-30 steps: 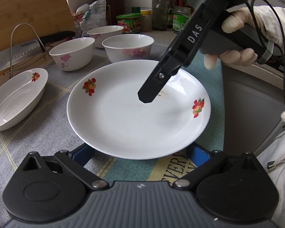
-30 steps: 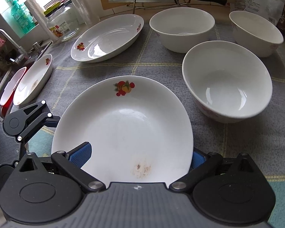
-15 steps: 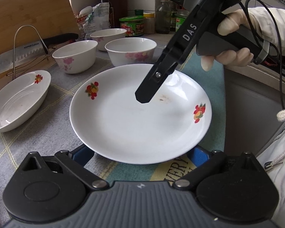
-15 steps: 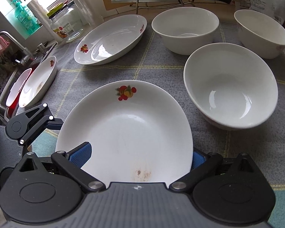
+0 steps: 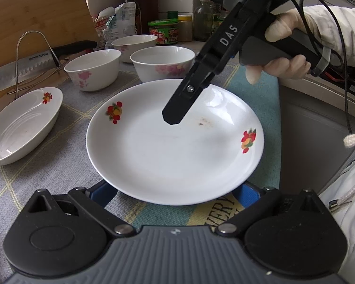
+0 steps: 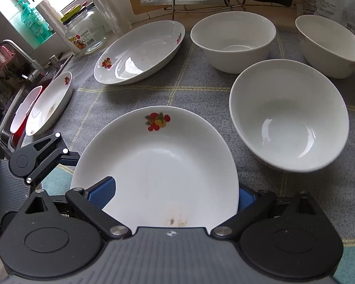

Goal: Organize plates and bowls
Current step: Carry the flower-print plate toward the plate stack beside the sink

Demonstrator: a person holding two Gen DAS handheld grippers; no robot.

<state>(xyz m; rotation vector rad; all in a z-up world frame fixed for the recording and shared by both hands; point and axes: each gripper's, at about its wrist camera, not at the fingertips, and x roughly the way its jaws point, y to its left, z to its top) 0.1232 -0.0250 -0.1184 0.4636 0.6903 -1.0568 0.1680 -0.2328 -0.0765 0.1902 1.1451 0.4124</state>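
The white fruit-print plate (image 5: 177, 146) sits on the grey checked cloth (image 5: 54, 165), in front of three bowls; the left gripper (image 5: 175, 193) has its blue fingers spread wide at the plate's near rim, seemingly beneath it; the right gripper (image 6: 175, 190) straddles the opposite rim, one finger above the plate, its jaws apart rather than clamped.

Both my grippers sitting wide. Right gripper (image 5: 175, 118) reaching in from far right, gloved right hand (image 5: 281, 47) wrapping handle, fingers angling down-left. Left gripper (image 6: 66, 156) lying low at near left, fingers spread.
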